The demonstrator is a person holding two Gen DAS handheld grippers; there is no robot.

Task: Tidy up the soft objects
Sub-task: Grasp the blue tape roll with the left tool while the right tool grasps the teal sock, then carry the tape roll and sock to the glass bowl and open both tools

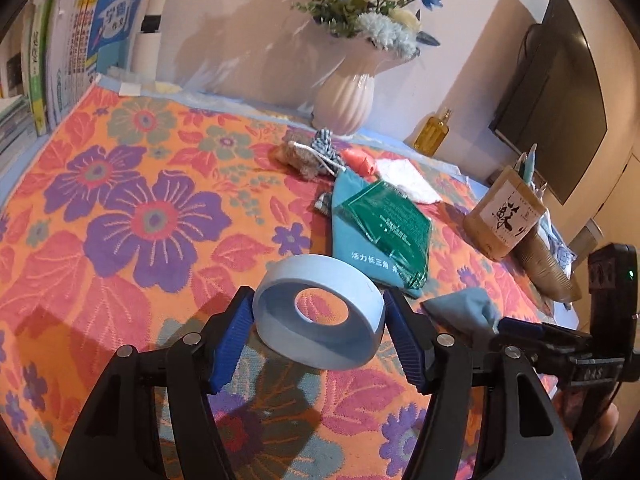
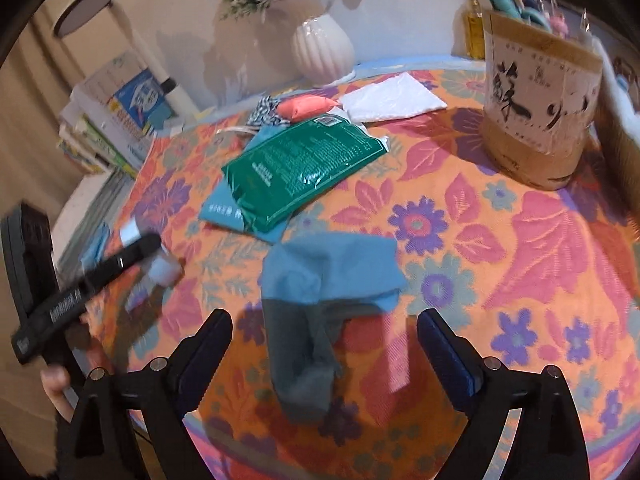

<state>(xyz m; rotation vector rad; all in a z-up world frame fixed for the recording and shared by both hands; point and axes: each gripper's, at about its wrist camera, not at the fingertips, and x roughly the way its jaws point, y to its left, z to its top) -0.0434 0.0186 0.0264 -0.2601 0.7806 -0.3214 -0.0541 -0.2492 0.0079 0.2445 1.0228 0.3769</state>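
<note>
My left gripper (image 1: 319, 300) is shut on a pale blue soft ring (image 1: 344, 344), tilted just above the flowered tablecloth (image 1: 140, 220); its blue pads press both sides of the ring. In the right wrist view that gripper (image 2: 152, 256) and the ring (image 2: 164, 270) are blurred at the left. My right gripper (image 2: 325, 316) stands open over a crumpled blue cloth (image 2: 328, 268) that lies on the table, its lower end between the fingers, untouched. The same cloth (image 1: 460, 308) shows at the right of the left wrist view.
A green packet (image 1: 384, 220) lies on a teal pouch, with an orange soft piece (image 1: 358, 162), a white cloth (image 1: 408, 182), striped fabric (image 1: 324, 144) and a brown pouch (image 1: 296, 156) behind. A vase (image 1: 344, 96), a pen holder (image 1: 504, 216) and books (image 1: 60, 60) ring the table.
</note>
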